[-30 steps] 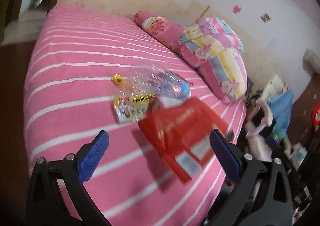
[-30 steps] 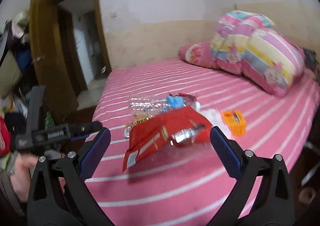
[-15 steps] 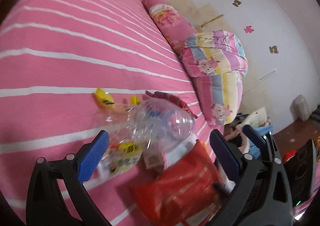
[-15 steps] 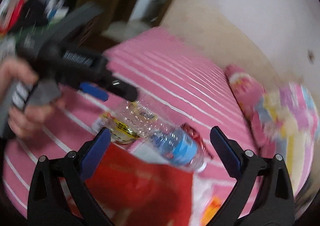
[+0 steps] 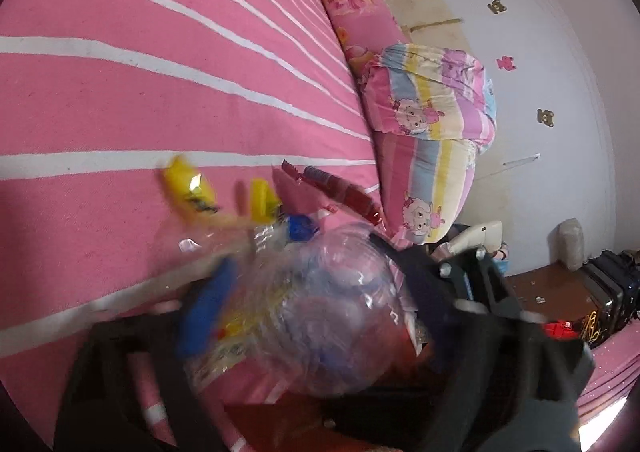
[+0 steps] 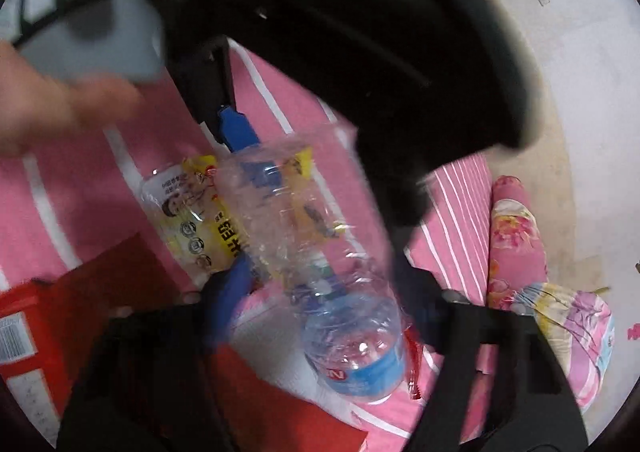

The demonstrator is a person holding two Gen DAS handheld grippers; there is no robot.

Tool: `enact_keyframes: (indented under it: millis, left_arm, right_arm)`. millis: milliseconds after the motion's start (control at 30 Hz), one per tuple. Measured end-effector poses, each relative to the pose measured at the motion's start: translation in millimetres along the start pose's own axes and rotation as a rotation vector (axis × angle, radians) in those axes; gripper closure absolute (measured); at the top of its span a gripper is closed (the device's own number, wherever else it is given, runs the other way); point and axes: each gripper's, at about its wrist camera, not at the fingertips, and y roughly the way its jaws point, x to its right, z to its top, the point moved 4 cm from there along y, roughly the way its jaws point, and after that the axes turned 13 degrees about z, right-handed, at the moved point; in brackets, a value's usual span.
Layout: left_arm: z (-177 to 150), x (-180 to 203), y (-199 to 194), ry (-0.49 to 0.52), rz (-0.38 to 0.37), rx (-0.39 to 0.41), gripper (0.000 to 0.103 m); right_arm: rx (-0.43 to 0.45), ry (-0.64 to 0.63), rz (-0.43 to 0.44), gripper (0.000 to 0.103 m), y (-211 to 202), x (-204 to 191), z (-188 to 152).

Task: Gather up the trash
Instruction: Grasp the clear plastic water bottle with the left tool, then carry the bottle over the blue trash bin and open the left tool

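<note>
- Nearest the right wrist camera, the right gripper [image 6: 320, 288] has its jaws around the crumpled clear plastic bottle [image 6: 320, 252]; they have just been closing. One blue pad [image 6: 230, 300] sits at the bottle's left flank; the other finger is dark and blurred behind it, so contact on that side cannot be told.
- The left gripper [image 5: 316, 292] comes at the same bottle [image 5: 320, 312] from the opposite end, and its jaws have also just been closing. Its blue pad [image 5: 208, 312] lies against the bottle's left wall; the bottle's round base fills the gap between the fingers. A firm squeeze cannot be confirmed through the blur.
- In the right wrist view the left gripper's black body [image 6: 360, 51] fills the top, with a hand [image 6: 52, 107] on its grey handle at the upper left.
- The bottle lies on the pink striped bed [image 5: 160, 71], with its blue label [image 6: 368, 368] near the right wrist camera.
- Under and beside the bottle lie a clear yellow-printed wrapper [image 6: 192, 219] and a red packet [image 6: 36, 324] at the near left.
- Just beyond the bottle in the left wrist view lie a yellow scrap [image 5: 188, 187] and a red wrapper strip [image 5: 344, 191].
- Farther right are a striped cartoon pillow [image 5: 432, 123] and a pink floral bolster [image 5: 356, 11] against the wall.
</note>
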Motion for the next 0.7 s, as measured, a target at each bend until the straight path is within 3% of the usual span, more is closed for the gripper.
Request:
enact_keyframes:
  millis: [133,333,700]
  left_arm:
    - [0.1,3.1,-12.5,0.005,-0.033,0.017,0.039]
    - [-11.8,19.6,-37.6,0.049,-0.106,0.038,0.042]
    - [-61.1,47.4,-117.2,0.117,-0.223,0.098,0.043]
  right_arm:
    - [0.017,-0.017,-0.030,0.037,-3.7,-1.7,8.0]
    - [-0.007,-0.158,-0.191,0.038,-25.9,-19.4,14.3]
    - [0.008,-0.269,-0.327,0.038,-106.4,-84.0,32.0]
